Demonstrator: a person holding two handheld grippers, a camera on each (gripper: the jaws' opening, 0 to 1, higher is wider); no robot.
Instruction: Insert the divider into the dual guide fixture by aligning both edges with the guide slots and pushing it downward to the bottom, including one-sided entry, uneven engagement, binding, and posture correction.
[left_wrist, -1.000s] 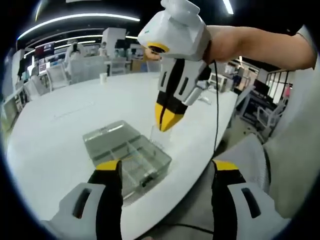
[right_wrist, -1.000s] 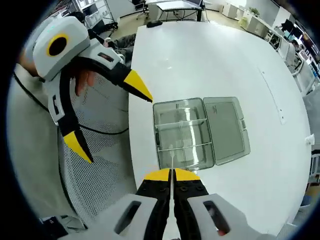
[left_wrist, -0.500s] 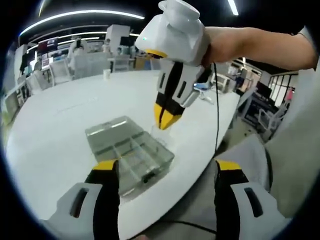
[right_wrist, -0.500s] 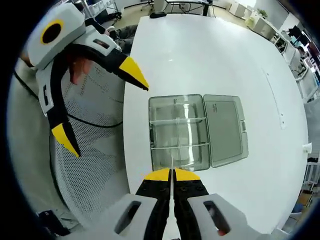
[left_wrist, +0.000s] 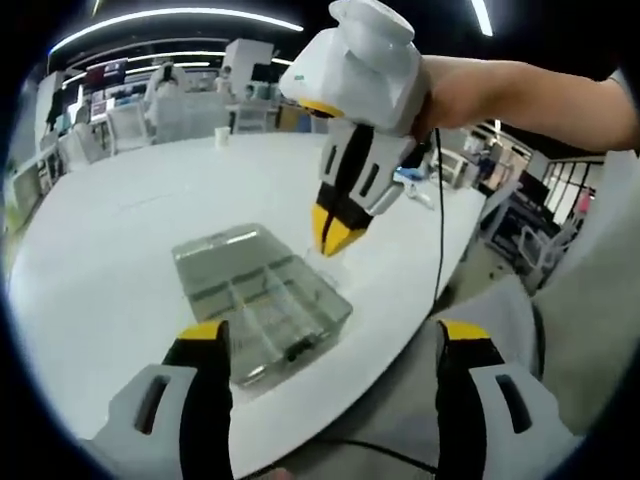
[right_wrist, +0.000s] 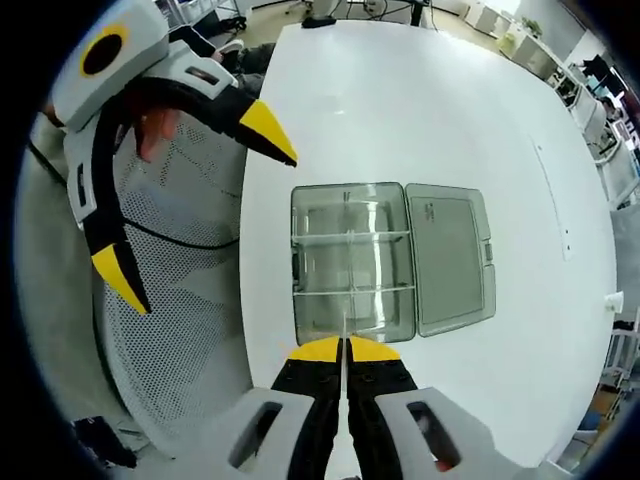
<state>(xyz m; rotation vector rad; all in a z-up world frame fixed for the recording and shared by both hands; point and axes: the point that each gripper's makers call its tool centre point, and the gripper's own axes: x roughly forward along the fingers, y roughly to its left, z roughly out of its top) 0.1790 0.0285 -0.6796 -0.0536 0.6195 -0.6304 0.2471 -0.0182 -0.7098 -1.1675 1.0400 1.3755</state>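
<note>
The divider (right_wrist: 344, 335) was held above the fixture (right_wrist: 350, 262) on the table (right_wrist: 400, 110), pinched in the right gripper (right_wrist: 344, 350) jaws, not yet inserted, while the left gripper (left_wrist: 325, 335) jaws were spread apart.

The clear divider (right_wrist: 343, 330) was barely readable, edge-on between the right gripper (right_wrist: 343, 350) tips; its lower edge against the box (right_wrist: 350, 262) couldn't be judged.
</note>
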